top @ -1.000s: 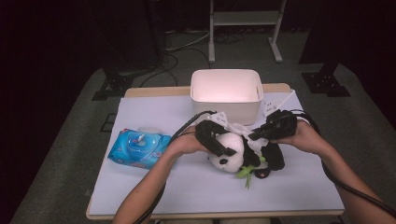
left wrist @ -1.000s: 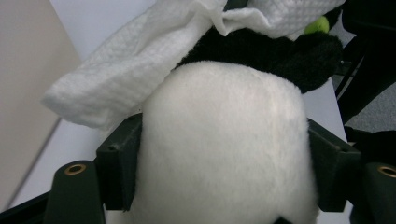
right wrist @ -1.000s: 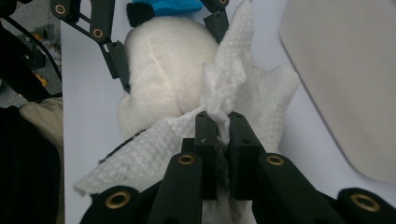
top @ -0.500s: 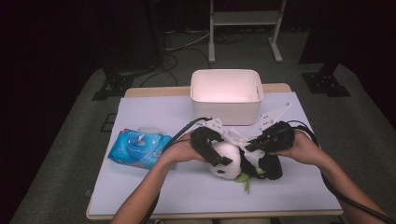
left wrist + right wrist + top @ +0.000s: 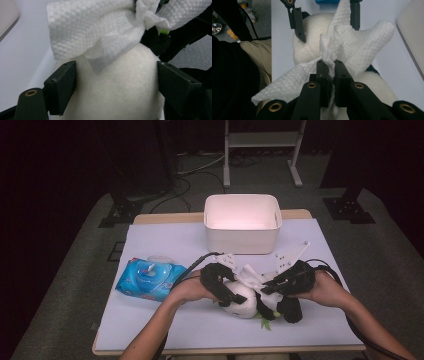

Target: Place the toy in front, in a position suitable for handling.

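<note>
From above: toy panda [image 5: 245,304] lying on the table [image 5: 165,240], in front of the white box [image 5: 241,237], with the blue wipe pack [image 5: 150,279] off to one side. Held between both hands so as not to slide.

From the left gripper [image 5: 116,75]: jaws wide, just been closing, pressing both sides of the soft white head to keep it steady.

From the right gripper [image 5: 329,72]: jaws pinched tight on the bunched white wipe [image 5: 362,42], right on top of the panda, likely for rubbing it clean.
</note>
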`<state>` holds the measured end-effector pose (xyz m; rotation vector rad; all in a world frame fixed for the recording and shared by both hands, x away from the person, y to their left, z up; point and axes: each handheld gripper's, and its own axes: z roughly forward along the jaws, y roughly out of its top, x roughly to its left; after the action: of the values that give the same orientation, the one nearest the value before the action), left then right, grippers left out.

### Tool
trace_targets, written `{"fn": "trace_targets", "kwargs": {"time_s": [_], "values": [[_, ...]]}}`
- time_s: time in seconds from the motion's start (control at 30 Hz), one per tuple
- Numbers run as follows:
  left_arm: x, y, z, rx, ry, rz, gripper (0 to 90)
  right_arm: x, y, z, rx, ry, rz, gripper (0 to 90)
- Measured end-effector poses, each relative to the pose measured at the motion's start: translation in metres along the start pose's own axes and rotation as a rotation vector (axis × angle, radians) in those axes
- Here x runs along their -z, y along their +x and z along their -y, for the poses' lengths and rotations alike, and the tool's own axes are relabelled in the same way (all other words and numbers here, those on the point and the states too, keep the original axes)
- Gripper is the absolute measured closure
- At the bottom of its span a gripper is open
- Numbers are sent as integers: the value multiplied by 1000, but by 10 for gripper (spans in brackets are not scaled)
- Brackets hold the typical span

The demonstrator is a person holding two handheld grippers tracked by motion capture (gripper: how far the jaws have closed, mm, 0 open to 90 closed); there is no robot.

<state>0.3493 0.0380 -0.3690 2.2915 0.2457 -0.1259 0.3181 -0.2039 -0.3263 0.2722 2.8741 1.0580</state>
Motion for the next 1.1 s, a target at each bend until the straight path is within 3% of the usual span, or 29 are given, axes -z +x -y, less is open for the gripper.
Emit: {"fn": "trace_targets", "kwargs": {"time_s": [0.2, 0.4, 0.67, 1.1], "values": [[-2, -3, 0, -28, 12, 5, 201, -10, 0, -13, 31, 31, 1, 836], [-2, -5, 3, -14, 0, 4, 199, -21, -5, -18, 32, 35, -14, 836], [-2, -8, 4, -16, -11, 12, 199, -7, -5, -9, 13, 22, -8, 835], [-1, -12, 4, -25, -4, 4, 197, 29, -7, 14, -40, -19, 47, 835]]}}
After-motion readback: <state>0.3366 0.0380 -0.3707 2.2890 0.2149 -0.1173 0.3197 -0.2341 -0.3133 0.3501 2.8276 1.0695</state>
